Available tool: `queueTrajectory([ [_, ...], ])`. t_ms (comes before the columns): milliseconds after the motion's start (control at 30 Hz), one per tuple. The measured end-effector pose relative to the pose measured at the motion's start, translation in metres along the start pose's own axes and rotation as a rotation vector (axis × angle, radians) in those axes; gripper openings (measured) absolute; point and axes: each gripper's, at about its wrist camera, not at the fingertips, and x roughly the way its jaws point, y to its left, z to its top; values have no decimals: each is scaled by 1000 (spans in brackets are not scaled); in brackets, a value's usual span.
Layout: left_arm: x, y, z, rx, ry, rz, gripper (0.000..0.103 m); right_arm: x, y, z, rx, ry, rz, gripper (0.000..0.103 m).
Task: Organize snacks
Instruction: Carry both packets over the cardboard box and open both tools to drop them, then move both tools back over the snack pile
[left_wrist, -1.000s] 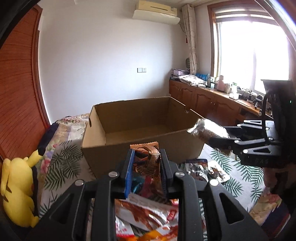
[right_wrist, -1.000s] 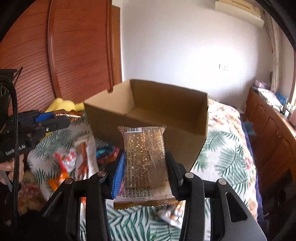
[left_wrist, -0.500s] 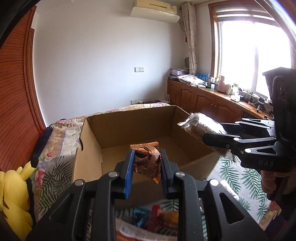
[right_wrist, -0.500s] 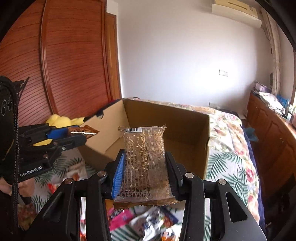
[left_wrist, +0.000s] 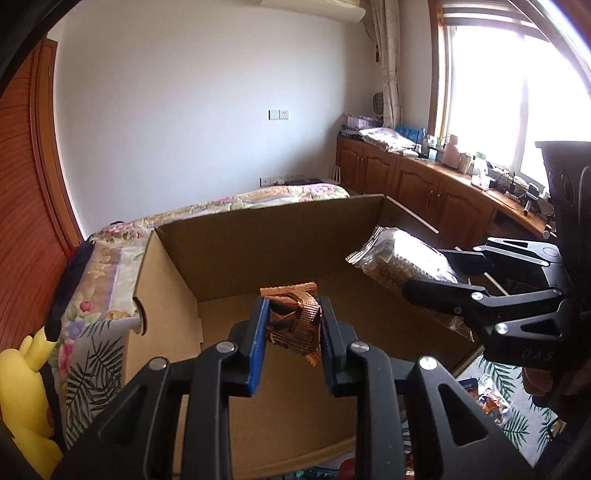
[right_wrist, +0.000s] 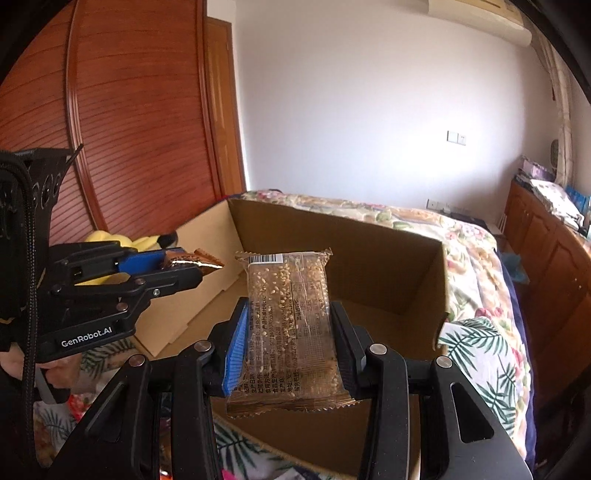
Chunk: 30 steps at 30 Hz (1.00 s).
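An open cardboard box (left_wrist: 258, 251) stands on the bed; it also shows in the right wrist view (right_wrist: 388, 266). My left gripper (left_wrist: 293, 321) is shut on a small copper-brown snack packet (left_wrist: 297, 317) and holds it above the box's inside. My right gripper (right_wrist: 288, 332) is shut on a clear packet of sesame bars (right_wrist: 288, 325), also over the box. The right gripper shows in the left wrist view (left_wrist: 436, 277), holding its sesame packet (left_wrist: 399, 262) over the box's right side. The left gripper shows in the right wrist view (right_wrist: 184, 267).
Loose snack packets (left_wrist: 487, 398) lie on the leaf-print bedspread (right_wrist: 480, 347) in front of the box. A yellow plush toy (left_wrist: 26, 398) sits at the left. Wooden cabinets (left_wrist: 424, 192) line the right wall, and a wooden wardrobe (right_wrist: 129, 129) stands at the left.
Both grippers have moved forward with their packets, from in front of the box to above its inside. The box now fills more of both views.
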Motion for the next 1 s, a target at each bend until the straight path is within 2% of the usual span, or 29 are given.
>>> queueTrajectory([
  [200,9,-9,0,23,29,0,25,19,-2,-7,-11,48,-14,42],
  [500,13,-12,-1,11,42,-12,40,25,-3,-13,3,81,-21,46],
  [600,9,-11,-2,11,35,-8,42,24,-5,-13,18,75,-26,50],
  [767,-11,-10,-6,1,9,-8,44,4,-1,-11,34,40,-21,50],
  [867,-31,-9,-13,-7,-9,-10,49,-23,8,-16,36,8,-29,50],
  [1000,-60,-11,-27,5,-24,2,51,-55,21,-28,40,-19,-33,51],
])
